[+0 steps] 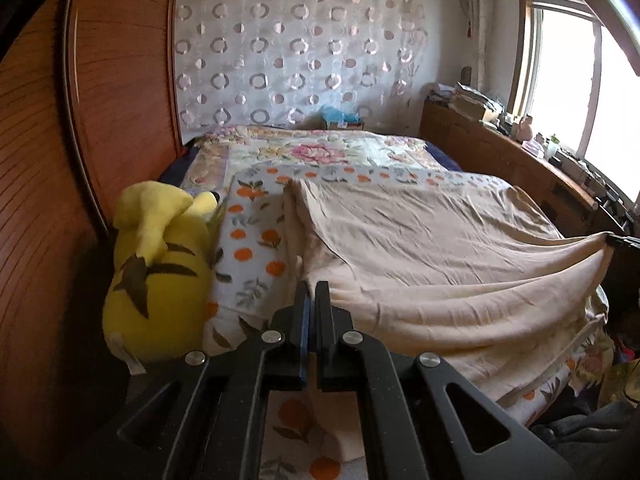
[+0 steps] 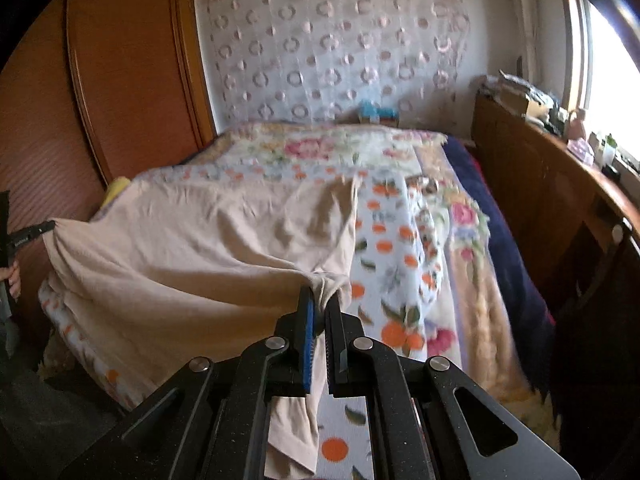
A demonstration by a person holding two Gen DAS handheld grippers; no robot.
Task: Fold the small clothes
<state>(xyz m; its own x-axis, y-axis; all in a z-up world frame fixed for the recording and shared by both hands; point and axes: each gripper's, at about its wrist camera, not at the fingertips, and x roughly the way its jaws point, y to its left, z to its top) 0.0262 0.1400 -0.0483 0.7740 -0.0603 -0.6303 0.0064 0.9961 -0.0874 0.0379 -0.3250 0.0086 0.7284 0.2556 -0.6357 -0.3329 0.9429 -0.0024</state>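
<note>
A large beige garment (image 1: 420,240) lies spread over the bed, its near edge lifted and stretched between both grippers. In the left wrist view my left gripper (image 1: 311,286) is shut, pinching the garment's near left corner. My right gripper (image 1: 620,240) shows at the far right, with the cloth drawn into folds toward it. In the right wrist view my right gripper (image 2: 320,294) is shut on a bunched corner of the beige garment (image 2: 200,240), and a flap hangs down between its fingers. At the left edge, the left gripper (image 2: 38,230) holds the other corner.
An orange-print blanket (image 1: 256,236) and a floral quilt (image 1: 320,152) cover the bed. A yellow plush toy (image 1: 160,264) lies at the bed's left side against a wooden wardrobe (image 1: 120,80). A cluttered wooden cabinet (image 2: 540,184) runs along the right under a window. A person's hand (image 2: 10,276) shows at left.
</note>
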